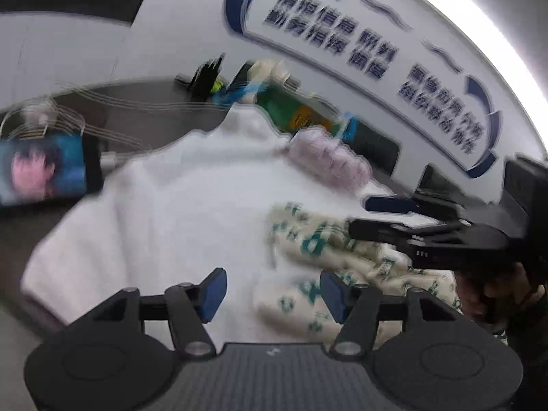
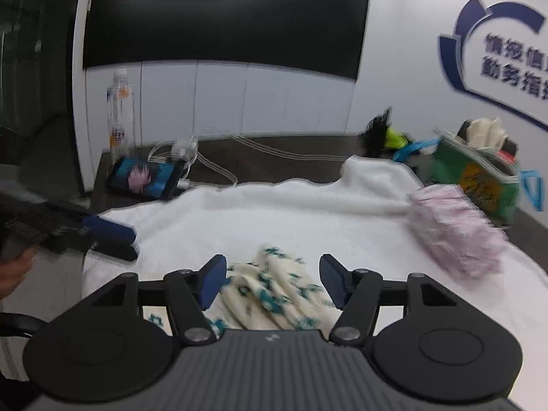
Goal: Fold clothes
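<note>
A cream garment with a teal print (image 2: 274, 294) lies crumpled on a white towel (image 2: 274, 212) that covers the table. My right gripper (image 2: 273, 282) hovers just above it, open, and its blue pads stand clear of the cloth on either side. In the left wrist view the same garment (image 1: 342, 250) lies to the right of my left gripper (image 1: 274, 294), which is open over the towel (image 1: 171, 205) with nothing pressed between its pads. The right gripper (image 1: 363, 217) shows at the right of that view, above the garment. The left gripper (image 2: 113, 239) enters the right wrist view from the left.
A folded pink stack (image 2: 455, 233) sits on the towel at the right, with a green bag (image 2: 479, 178) behind it. A phone (image 2: 144, 176), white cables (image 2: 191, 150) and a water bottle (image 2: 120, 113) are at the far left of the dark table. A person's hand (image 2: 13, 274) shows at the left edge.
</note>
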A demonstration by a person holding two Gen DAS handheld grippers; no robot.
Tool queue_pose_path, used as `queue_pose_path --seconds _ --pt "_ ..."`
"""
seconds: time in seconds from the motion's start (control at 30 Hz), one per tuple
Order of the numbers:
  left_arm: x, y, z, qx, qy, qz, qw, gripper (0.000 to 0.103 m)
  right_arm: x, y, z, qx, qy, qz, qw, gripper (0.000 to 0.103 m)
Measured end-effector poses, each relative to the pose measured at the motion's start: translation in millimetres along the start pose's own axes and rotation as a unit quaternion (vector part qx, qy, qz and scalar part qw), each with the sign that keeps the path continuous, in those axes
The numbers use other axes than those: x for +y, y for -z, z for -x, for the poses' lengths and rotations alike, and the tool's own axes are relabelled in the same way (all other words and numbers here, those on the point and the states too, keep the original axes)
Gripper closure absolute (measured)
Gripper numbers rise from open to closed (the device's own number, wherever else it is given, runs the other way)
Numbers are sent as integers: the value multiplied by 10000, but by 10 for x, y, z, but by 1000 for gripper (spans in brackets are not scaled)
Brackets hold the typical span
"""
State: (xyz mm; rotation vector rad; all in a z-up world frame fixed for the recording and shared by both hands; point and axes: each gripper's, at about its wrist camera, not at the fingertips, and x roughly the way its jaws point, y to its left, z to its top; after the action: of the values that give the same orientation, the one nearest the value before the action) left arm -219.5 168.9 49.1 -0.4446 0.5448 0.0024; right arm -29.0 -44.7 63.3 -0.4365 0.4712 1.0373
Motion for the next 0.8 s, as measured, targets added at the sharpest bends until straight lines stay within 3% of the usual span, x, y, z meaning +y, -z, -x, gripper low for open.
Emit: queue_pose_path --seconds 0.07,0.17,0.23,0.37,0.43,0.53,0.57,0.6,0.63,0.7,0.73,0.8 --pt "-22 63 -66 156 -153 105 9997 44 85 -3 -288 331 -87 177 9993 41" --pt "42 117 -40 93 30 307 9995 45 112 81 -472 796 -629 179 9947 33" --pt "149 113 -70 23 12 523 9986 45 44 146 -466 910 -1116 -8 9896 18" --pt "275 22 -162 -36 -150 516 9985 46 -23 189 -434 960 -1540 -95 9833 11" --pt "318 20 -138 -85 -146 528 9985 46 99 180 -457 1073 -1473 330 9827 5" --pt "373 12 -104 -152 -196 561 9981 46 259 189 -533 1252 -1196 806 9816 6" --pt "393 5 -104 -172 -215 563 9980 46 226 171 -548 1290 -1146 687 9826 8" --pt "411 -1 -103 -190 -228 566 9980 45 176 148 -561 1328 -1104 510 9837 20" --pt "420 -7 -97 -202 -224 572 9979 45 126 125 -573 1364 -1061 334 9844 41" --pt "426 -19 -100 -212 -236 577 9978 45 28 130 -552 1339 -896 11 9869 71" --pt "422 -26 -106 -215 -252 571 9978 45 -20 135 -539 1319 -809 -148 9878 80" --pt "393 -39 -118 -238 -295 517 9979 45 -43 160 -487 1210 -605 -346 9902 86"
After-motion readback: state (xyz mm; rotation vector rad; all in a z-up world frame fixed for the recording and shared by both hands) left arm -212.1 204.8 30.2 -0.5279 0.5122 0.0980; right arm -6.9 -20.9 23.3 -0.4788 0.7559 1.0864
